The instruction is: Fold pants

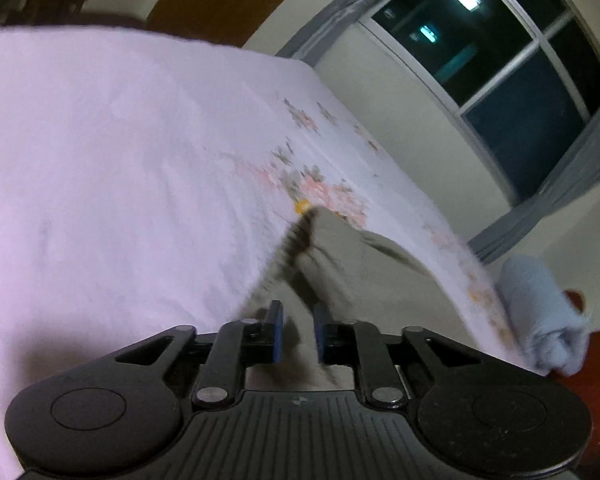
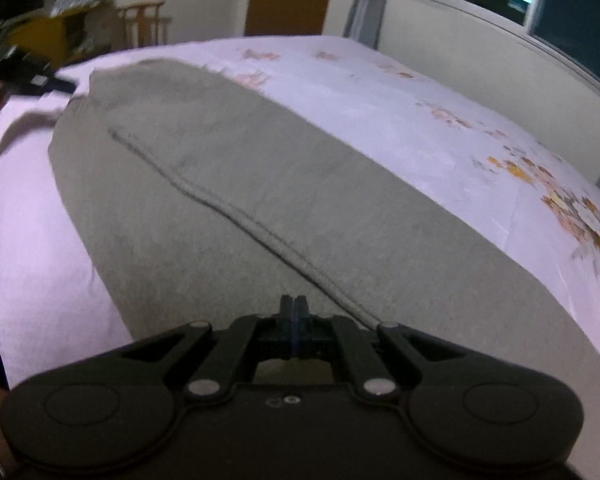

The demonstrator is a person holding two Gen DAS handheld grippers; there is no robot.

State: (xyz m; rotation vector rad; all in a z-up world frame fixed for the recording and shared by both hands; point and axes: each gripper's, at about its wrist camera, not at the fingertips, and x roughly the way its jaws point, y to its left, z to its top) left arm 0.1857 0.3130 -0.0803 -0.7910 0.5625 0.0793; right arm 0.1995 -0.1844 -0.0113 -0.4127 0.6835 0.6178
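Pants [image 2: 236,200]: grey, spread flat along the bed [image 2: 400,120].
Left gripper [image 1: 299,330]: narrow gap, fabric between, grip uncertain.
Right gripper [image 2: 294,312]: jaws closed over near end.
Writing: none legible.

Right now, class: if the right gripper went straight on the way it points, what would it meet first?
Most likely the grey pants spread on the bed sheet. The right gripper, jaws shut, points down along the cloth, which fills the view just past its tips. How near the fabric is cannot be told.
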